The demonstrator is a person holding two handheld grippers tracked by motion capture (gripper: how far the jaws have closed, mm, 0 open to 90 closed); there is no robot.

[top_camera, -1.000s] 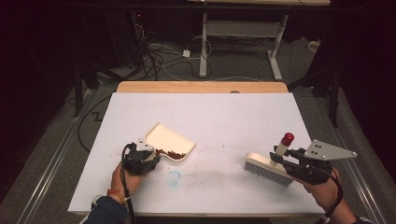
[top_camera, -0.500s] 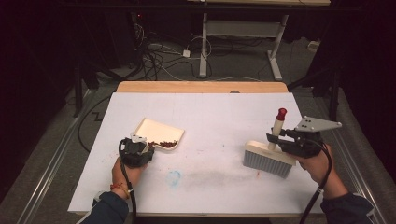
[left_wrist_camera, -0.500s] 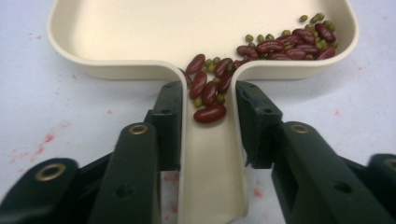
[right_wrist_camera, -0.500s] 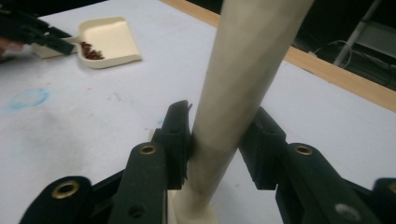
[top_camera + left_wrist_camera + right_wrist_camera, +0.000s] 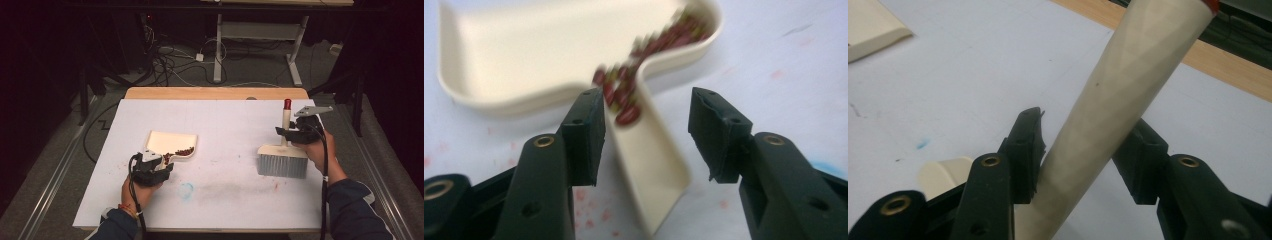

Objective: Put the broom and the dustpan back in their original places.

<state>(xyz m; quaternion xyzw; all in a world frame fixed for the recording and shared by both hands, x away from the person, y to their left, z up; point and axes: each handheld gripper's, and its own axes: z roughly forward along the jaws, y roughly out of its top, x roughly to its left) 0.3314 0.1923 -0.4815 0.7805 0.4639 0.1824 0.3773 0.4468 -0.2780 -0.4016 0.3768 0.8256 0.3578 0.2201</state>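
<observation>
hand-held gripper (image 5: 646,135): black jaws, brass screws | black cables | sleeves: dark blue | left wristband: orange

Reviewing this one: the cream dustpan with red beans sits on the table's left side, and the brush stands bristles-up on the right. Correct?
Not quite. The brush stands bristles down on the table, handle pointing up, as the high view shows. The dustpan with red beans is on the left as stated.

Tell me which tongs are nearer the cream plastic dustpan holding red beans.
Left. The left tongs straddle the cream plastic dustpan at its handle, jaws just opened and apart from it. The right tongs are far across the white table, around the brush handle.
</observation>
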